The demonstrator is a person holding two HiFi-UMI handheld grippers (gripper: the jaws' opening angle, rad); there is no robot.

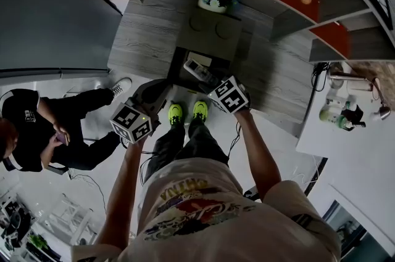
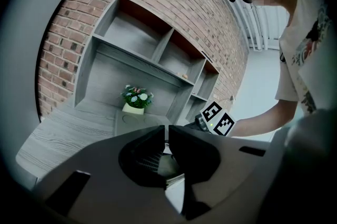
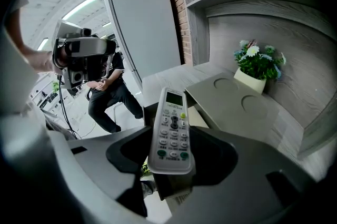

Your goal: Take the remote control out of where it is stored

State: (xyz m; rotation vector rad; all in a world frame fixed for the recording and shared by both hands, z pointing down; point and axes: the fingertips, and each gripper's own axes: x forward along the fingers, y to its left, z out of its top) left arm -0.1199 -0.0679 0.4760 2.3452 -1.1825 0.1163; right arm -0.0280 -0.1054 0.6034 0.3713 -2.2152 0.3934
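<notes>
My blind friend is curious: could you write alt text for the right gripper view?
The right gripper clamps a white remote control, screen end pointing away. Behind stand a grey shelf unit and potted flowers.

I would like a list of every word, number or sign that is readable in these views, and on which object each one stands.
"CHINA" (probably; it is seen upside down): on the wearer's light printed T-shirt.
Too small to read: the button labels and display on the white plastic remote control; the white mark on the seated person's black shirt.
Patterns only, no letters: the black-and-white square markers.
</notes>
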